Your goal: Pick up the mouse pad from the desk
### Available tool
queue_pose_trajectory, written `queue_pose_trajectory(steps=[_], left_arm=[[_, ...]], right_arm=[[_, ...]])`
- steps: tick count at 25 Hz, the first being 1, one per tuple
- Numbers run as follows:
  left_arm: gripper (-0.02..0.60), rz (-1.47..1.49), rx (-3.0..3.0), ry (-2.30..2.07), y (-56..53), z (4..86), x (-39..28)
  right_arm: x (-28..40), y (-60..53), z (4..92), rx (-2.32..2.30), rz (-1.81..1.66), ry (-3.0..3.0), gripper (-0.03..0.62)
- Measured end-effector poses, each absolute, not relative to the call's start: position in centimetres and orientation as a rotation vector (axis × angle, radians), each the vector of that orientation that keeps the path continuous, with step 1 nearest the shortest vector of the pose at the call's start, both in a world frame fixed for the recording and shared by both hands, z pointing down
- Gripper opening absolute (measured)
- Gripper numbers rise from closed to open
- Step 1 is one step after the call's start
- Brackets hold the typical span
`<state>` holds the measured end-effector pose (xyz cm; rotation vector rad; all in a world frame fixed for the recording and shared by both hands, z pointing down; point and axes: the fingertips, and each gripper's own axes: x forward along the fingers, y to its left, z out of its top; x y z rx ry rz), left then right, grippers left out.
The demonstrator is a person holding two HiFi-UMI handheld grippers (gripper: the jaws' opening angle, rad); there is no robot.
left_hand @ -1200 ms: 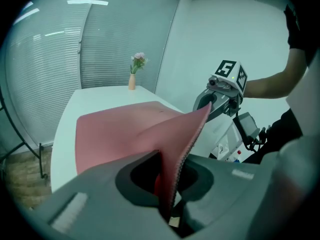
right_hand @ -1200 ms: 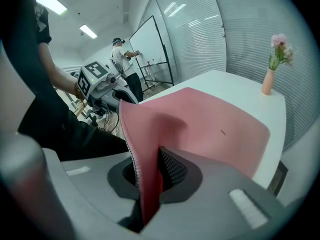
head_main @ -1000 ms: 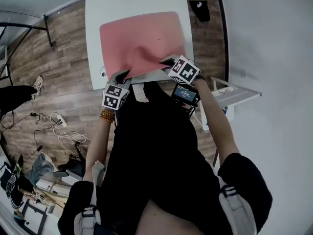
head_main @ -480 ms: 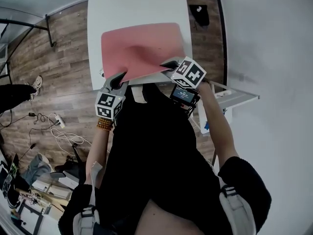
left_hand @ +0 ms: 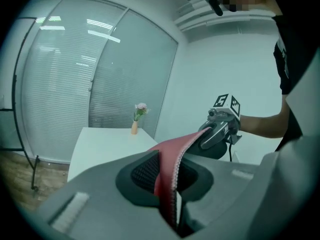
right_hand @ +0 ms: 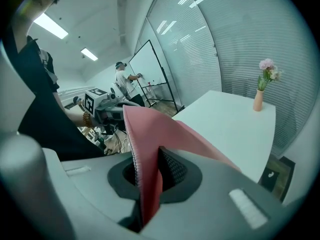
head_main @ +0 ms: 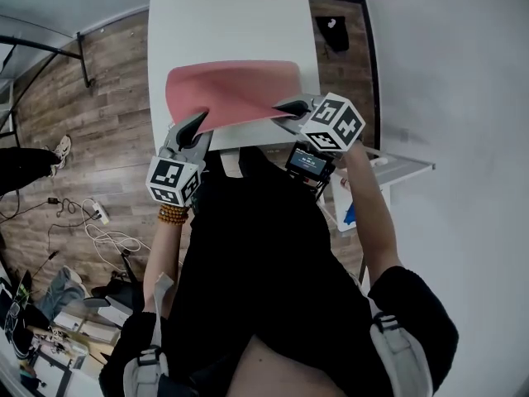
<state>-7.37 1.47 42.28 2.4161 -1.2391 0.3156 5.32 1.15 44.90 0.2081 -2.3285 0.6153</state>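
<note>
since a second ago both grippers have come up toward the camera in the head view, their marker cubes showing larger. the flat pink rectangular fabric mouse pad [head_main: 235, 89] has risen with them. it now reads as a shorter, foreshortened band rather than a wide sheet lying flat.

nearest, at the bottom of the head view, the person's black top fills the frame, with both forearms reaching up toward the centre and a brown bead bracelet [head_main: 172, 214] on the left wrist. the left gripper [head_main: 197, 124], left of centre, has its jaws closed tight on the pad's near left corner. in the left gripper view the pad's stitched edge stands pinched between the ribbed black pads [left_hand: 145, 171]. the right gripper [head_main: 289, 107], right of centre, has its jaws nearly together, clamped on the near right corner, where the pad folds upright between them.

the pad sags between the two grippers over the long white rectangular desk [head_main: 223, 15]. whether its far edge touches the top cannot be told. at the desk's far end stands a small tan vase of pink flowers [right_hand: 258, 100]. brown wood-plank floor [head_main: 107, 81] lies on both sides of the desk.
</note>
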Motion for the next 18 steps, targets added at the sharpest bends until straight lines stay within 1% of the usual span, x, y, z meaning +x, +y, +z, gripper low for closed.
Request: queue_pose_trajectory(steps=[10, 15, 18], left_arm=[[0.032, 0.147, 2.459, -1.422, -1.7, 36.0, -8.2], [0.028, 0.243, 2.489, -1.66, -3.9, 33.9, -8.8], [0.028, 0.162, 2.473, -1.748, -5.4, 32.5, -9.8]], right_arm=[[3.9, -2.2, 38.2, 0.303, 0.707, -2.535, 0.046], [3.4, -5.2, 35.6, 0.485, 0.652, -2.548, 0.046], [2.4, -6.5, 34.2, 0.609, 0.576, -2.551, 0.046]])
